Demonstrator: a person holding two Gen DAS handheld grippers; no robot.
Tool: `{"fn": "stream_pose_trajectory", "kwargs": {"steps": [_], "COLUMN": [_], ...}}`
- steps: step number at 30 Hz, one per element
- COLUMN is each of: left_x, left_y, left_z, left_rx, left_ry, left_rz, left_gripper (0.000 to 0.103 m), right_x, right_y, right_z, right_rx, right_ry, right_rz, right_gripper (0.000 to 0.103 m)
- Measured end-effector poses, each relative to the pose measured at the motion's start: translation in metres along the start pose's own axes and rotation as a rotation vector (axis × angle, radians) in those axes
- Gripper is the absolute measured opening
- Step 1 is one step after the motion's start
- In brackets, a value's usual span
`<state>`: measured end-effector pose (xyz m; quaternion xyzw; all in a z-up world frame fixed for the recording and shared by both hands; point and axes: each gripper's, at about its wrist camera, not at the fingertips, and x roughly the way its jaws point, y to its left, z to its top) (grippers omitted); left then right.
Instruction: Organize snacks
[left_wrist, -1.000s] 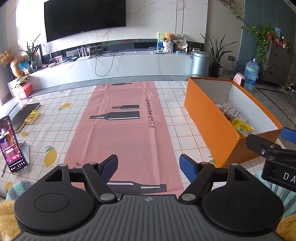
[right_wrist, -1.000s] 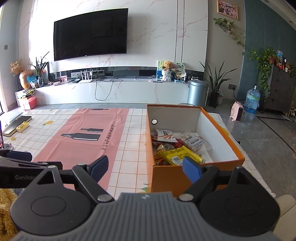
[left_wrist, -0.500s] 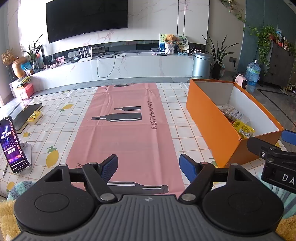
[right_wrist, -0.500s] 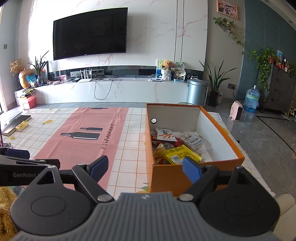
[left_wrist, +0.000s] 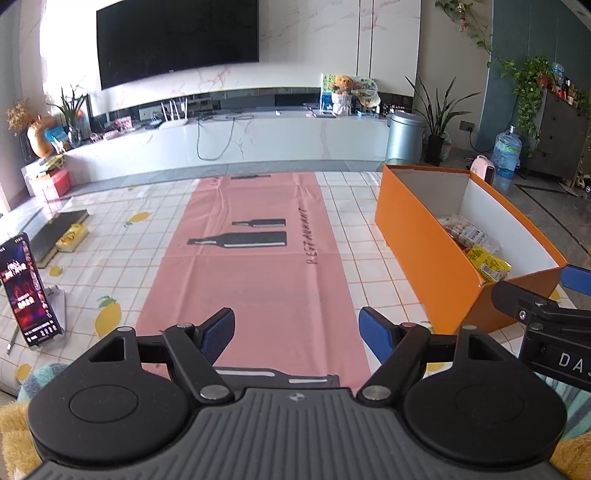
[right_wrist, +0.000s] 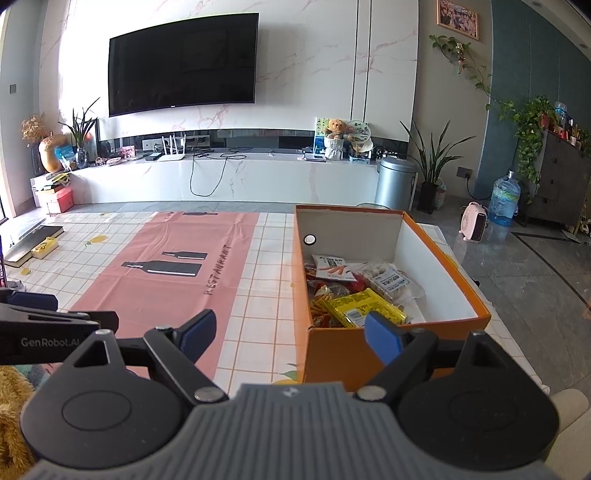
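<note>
Left wrist view: almost nothing is changed from a second ago; left gripper jaws are opening, empty; right gripper is held open; snacks are seen in the orange box, suggesting completion.

- left hand-held gripper: angled down over the near edge of the bench, jaws wide and opening a bit more, nothing between the blue pads
- right hand-held gripper: angled down at the near edge too, jaws wide apart, empty, pads touch nothing
- the two sit side by side, level with each other; each one's finger shows at the edge of the other's view
- no hand or sleeve visible
</note>
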<state>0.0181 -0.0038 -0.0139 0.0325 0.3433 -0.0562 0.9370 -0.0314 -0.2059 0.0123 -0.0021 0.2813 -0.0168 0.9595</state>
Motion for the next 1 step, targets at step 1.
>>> {"fn": "stream_pose_trajectory", "kwargs": {"steps": [1], "left_x": [-0.0004], "left_y": [0.0004], "left_z": [0.0001], "left_rx": [0.0], "left_ry": [-0.006], "left_rz": [0.003], "left_gripper": [0.093], "right_x": [0.0006], "right_y": [0.0008], "right_z": [0.0004], "right_rx": [-0.002], "right_ry": [0.002], "right_rz": [-0.001], "right_gripper": [0.085]}}
